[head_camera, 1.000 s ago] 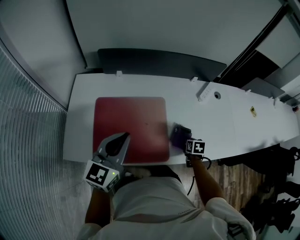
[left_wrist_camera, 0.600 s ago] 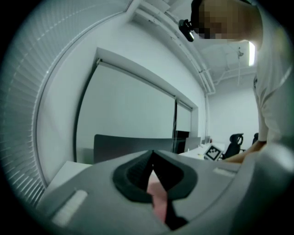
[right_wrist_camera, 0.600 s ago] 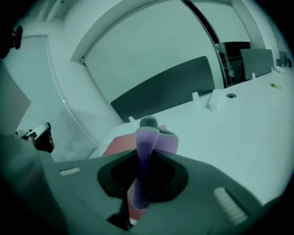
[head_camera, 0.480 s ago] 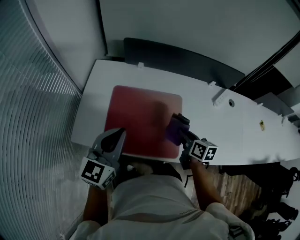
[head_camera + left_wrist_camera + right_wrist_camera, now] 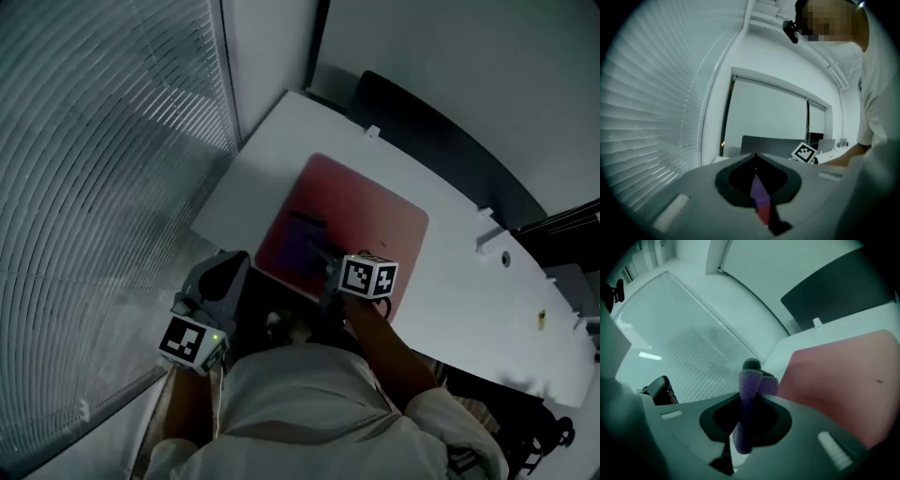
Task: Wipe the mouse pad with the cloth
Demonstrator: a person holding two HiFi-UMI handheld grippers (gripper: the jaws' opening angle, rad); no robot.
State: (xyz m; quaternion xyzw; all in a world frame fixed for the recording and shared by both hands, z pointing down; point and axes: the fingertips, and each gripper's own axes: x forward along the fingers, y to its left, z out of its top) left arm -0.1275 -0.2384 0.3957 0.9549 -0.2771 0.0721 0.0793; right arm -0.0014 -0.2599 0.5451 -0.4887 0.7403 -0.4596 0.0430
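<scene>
Right gripper [image 5: 323,261] clamps the purple fleecy cloth [image 5: 305,240] on the near-left part of the red square mouse pad [image 5: 370,208] on the white counter [image 5: 450,277]; left gripper [image 5: 223,274] is closed, empty. I'd press flat and use overlapping strokes toward the far edge

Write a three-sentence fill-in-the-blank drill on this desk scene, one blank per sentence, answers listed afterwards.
1. The right gripper is shut on a folded fleece cloth of ____ colour.
2. The cloth sits on the flat red mouse pad with rounded corners, which lies on a ____ desk.
3. The left gripper, jaws together, grips ____.

Missing words: purple; white; nothing.
</scene>
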